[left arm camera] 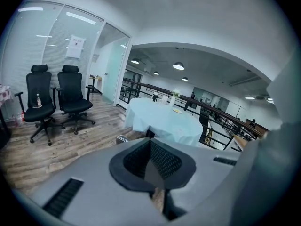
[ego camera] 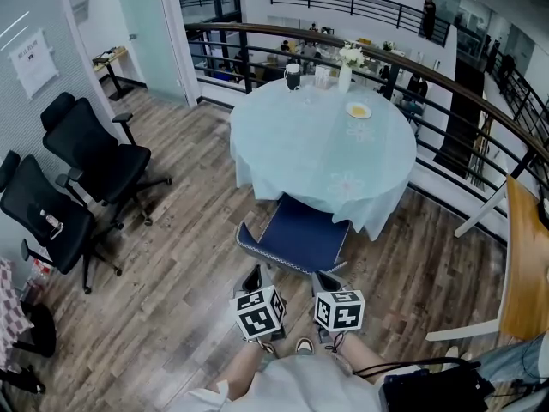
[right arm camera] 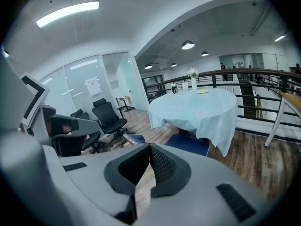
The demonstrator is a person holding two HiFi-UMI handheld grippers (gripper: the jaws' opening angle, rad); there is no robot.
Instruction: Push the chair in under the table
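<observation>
Blue chair (ego camera: 296, 234) stands at the round worktop's (ego camera: 317, 144) six o'clock edge, its seat partly under the pale cloth. Left tool (ego camera: 252, 279) and right tool (ego camera: 327, 281) hover near the chair's six o'clock side, both closed and empty.

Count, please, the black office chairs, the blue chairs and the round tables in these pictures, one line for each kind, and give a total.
Black office chairs: 2
Blue chair: 1
Round table: 1
Total: 4
</observation>
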